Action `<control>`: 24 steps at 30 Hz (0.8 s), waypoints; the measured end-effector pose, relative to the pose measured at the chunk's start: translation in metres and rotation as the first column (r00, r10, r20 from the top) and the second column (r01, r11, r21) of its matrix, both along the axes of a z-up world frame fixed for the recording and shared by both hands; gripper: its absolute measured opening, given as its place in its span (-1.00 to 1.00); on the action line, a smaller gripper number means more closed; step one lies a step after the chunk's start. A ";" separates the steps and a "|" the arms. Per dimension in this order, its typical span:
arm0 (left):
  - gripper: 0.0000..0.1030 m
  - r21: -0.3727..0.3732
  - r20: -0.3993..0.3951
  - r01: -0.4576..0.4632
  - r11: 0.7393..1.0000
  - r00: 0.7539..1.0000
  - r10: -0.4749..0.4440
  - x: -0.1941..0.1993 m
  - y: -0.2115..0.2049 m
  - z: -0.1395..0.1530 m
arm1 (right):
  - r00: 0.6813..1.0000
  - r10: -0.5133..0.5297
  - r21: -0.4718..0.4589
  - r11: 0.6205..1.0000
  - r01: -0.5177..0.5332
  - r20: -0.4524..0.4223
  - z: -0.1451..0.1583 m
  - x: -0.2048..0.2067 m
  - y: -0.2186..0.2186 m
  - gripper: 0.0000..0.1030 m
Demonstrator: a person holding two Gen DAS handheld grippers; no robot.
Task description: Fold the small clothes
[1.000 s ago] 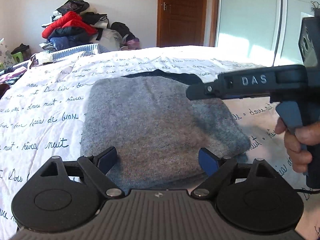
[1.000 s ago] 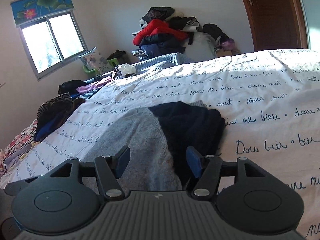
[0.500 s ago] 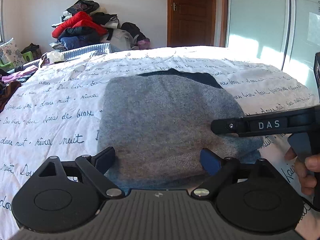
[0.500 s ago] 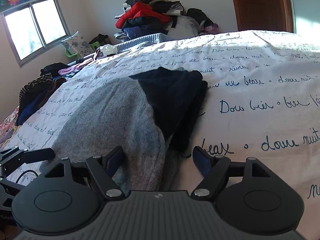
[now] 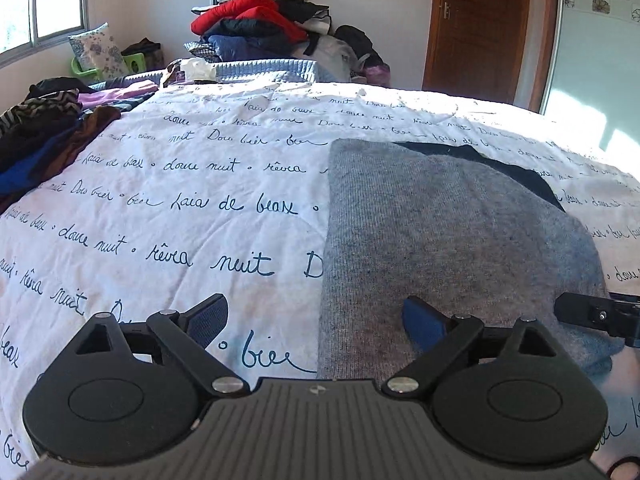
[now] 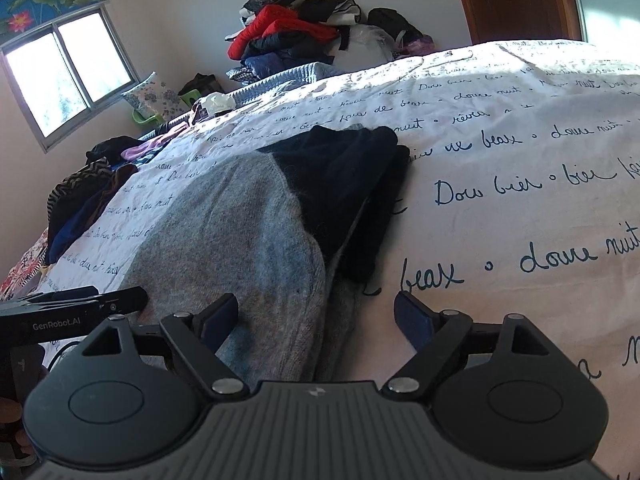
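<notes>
Indoors, script-printed bedspread [image 5: 200,208], folded grey sweater [image 5: 440,240]

You're facing a bed [image 5: 200,208] with a white script-printed cover, sunlit on the far right. Pale wall behind, clothes pile [image 5: 276,28] heaped against it. Window [image 6: 68,76] far left, brown wooden door [image 5: 484,28] far right.

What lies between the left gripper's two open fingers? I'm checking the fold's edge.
In the left wrist view, the grey sweater's left edge and printed bedspread lie between the left gripper's fingers; nothing is gripped.
</notes>
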State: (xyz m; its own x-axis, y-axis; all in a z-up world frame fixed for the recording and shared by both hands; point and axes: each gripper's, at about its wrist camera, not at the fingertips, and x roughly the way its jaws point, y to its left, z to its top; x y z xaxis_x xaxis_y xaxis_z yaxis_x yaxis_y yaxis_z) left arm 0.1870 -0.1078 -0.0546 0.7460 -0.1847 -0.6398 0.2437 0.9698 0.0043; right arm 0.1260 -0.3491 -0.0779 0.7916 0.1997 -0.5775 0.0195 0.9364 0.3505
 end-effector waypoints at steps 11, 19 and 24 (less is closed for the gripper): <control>0.83 0.017 0.002 0.018 1.000 1.000 -0.018 0.003 -0.005 0.001 | 1.000 0.004 0.079 0.997 -0.004 -0.003 -0.002 0.010 -0.013 0.68; 0.84 -0.087 -0.028 0.103 0.991 0.994 -0.106 0.039 -0.006 0.005 | 0.997 0.072 0.177 0.982 -0.073 0.014 -0.006 0.045 -0.024 0.81; 0.86 -0.255 -0.116 0.122 0.959 0.981 -0.155 0.085 -0.001 -0.004 | 0.994 0.101 0.343 0.933 -0.107 0.034 -0.014 0.082 -0.042 0.81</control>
State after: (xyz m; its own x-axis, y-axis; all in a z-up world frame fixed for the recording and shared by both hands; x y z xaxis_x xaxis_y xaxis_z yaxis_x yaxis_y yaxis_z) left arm 0.2716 -0.1087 -0.0589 0.6128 -0.4438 -0.6538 0.3577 0.8936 -0.2713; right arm 0.2077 -0.3910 -0.0917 0.7641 0.4656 -0.4465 -0.0797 0.7549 0.6510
